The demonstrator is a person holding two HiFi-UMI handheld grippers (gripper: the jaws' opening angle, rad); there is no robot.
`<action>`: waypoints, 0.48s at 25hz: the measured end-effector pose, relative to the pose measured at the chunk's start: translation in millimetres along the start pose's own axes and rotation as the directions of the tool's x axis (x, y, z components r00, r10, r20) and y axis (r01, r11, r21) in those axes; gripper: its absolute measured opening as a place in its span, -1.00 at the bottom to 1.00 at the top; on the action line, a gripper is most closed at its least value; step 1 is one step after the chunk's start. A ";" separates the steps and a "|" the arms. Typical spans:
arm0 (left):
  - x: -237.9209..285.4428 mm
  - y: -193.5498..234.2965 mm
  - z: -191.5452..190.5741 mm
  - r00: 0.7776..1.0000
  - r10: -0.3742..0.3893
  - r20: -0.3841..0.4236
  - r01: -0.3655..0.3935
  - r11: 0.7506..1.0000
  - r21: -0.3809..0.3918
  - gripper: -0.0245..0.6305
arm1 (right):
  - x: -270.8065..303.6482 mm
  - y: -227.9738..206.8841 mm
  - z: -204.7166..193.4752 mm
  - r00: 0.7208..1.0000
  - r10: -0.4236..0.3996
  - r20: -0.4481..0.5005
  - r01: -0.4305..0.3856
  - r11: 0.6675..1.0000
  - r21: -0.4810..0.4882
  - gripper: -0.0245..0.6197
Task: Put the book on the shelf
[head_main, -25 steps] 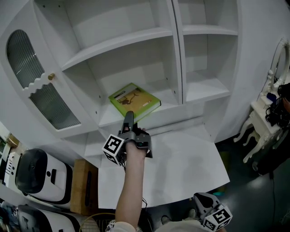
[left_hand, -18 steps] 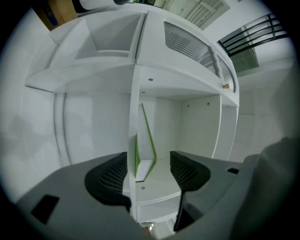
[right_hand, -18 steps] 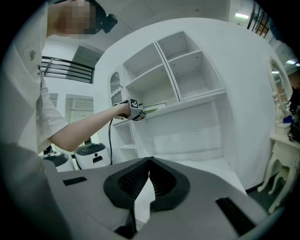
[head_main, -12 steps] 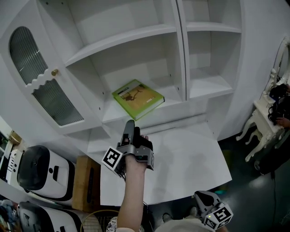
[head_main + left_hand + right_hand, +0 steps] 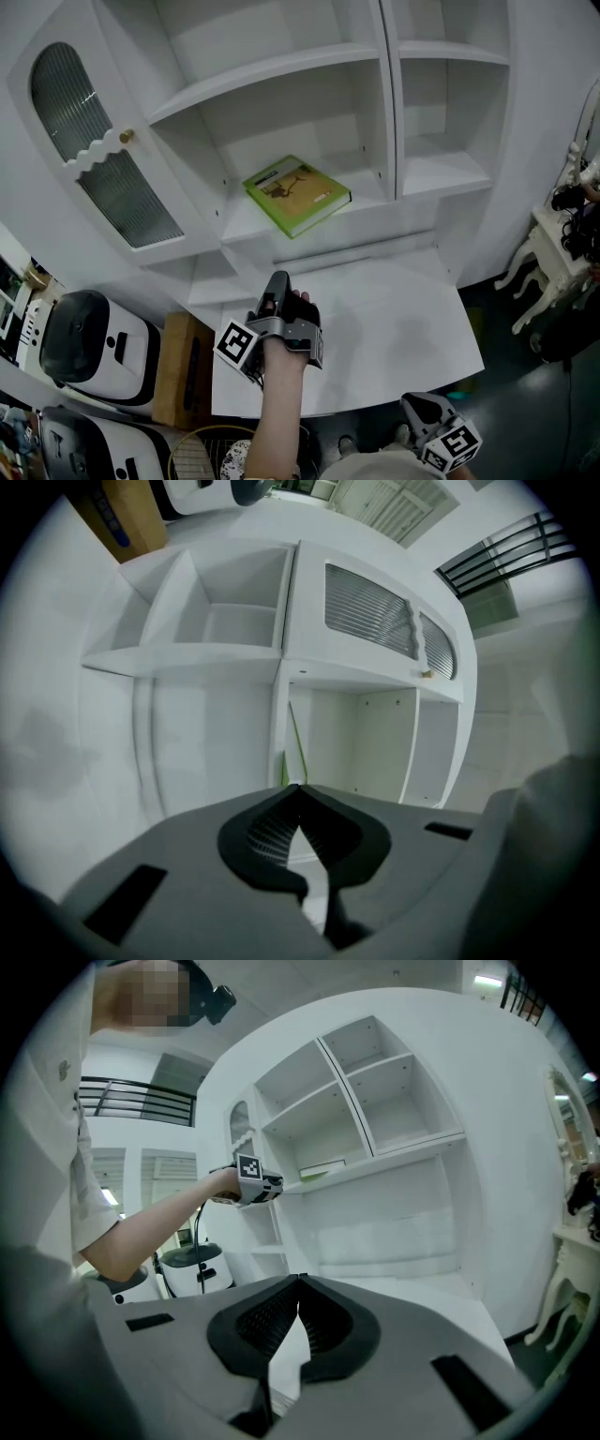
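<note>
A green book [image 5: 297, 194] lies flat on the lower left shelf [image 5: 246, 225] of the white cabinet, its corner over the shelf's front edge. My left gripper [image 5: 277, 279] hovers over the white ledge below and in front of the book, well apart from it. Its jaws are shut with nothing between them. In the left gripper view the gripper [image 5: 298, 787] points at the shelf, and the book [image 5: 294, 752] shows as a thin green edge. My right gripper [image 5: 424, 413] hangs low by my body, shut and empty [image 5: 298, 1279]. From there the book [image 5: 323, 1168] appears far off.
The cabinet door [image 5: 103, 159] with ribbed glass stands open at the left. A white ledge [image 5: 394, 328] juts out below the shelves. White appliances [image 5: 89, 342] and a wooden box [image 5: 183, 370] sit on the floor at left. White furniture [image 5: 553, 244] stands at right.
My left gripper has drawn back from the shelf toward me, away from the book. The book stays flat on the shelf. The right gripper has hardly moved.
</note>
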State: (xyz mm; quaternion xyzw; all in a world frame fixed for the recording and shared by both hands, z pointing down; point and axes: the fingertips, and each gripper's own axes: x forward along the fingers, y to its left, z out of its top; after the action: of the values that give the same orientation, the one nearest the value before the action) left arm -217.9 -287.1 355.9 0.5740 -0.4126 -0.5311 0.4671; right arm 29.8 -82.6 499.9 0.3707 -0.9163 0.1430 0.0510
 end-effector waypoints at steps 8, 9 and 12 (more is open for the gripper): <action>-17.2 -21.1 -29.4 0.991 -0.080 -0.112 0.090 0.992 0.091 -0.92 | -0.6 3.1 -0.8 1.000 0.009 -0.006 -0.009 1.000 -0.004 -0.87; -21.0 -23.9 -37.9 0.983 -0.105 -0.152 0.119 0.988 0.093 -0.92 | -0.5 3.0 -0.4 1.000 0.009 -0.006 -0.009 1.000 -0.007 -0.87; -38.0 -31.5 -58.5 0.952 -0.183 -0.245 0.219 0.967 0.129 -0.92 | 0.8 4.3 1.6 1.000 0.015 -0.006 -0.015 1.000 -0.021 -0.87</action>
State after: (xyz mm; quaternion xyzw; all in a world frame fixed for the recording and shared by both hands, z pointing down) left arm -164.0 -237.5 333.7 0.7055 -0.3348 -0.4719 0.4092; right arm 26.3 -80.7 497.6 0.3626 -0.9204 0.1347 0.0565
